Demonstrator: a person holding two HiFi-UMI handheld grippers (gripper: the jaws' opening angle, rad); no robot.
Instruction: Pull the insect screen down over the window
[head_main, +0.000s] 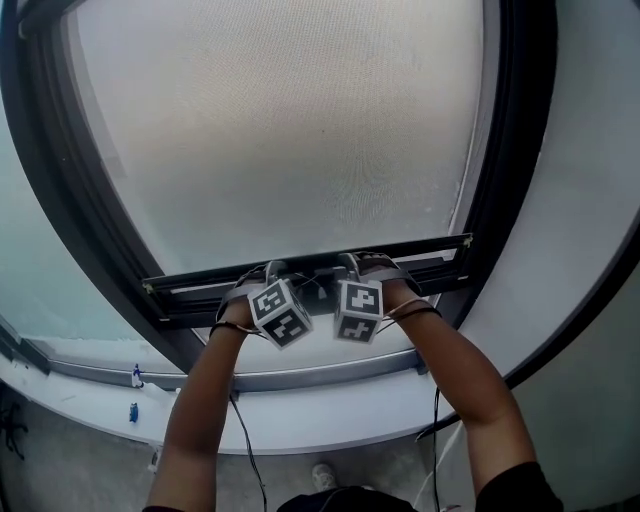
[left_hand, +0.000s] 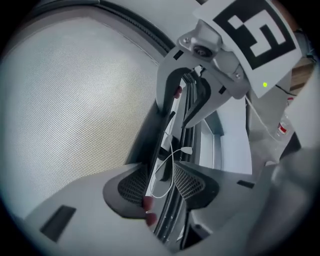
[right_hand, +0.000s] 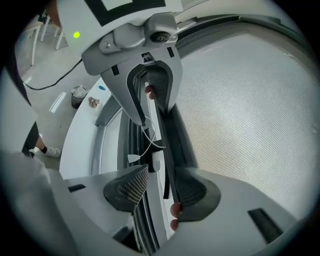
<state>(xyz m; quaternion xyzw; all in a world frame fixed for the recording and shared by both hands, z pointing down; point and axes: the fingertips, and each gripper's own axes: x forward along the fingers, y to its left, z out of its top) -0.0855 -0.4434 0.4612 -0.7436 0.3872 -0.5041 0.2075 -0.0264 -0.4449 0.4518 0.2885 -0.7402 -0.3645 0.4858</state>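
Note:
The pale mesh insect screen covers most of the window, and its dark bottom bar hangs a little above the sill. Both grippers hold that bar side by side at its middle. My left gripper straddles the bar with its pads against its sides. My right gripper does the same just to the right, its pads closed on the bar. A thin white cord loops along the bar between the two. Each gripper view shows the other gripper further along the bar.
The dark window frame runs down both sides. Below the bar lie the lower rail and the white sill, which has small blue items at its left. Cables hang from my arms, and a shoe shows on the floor.

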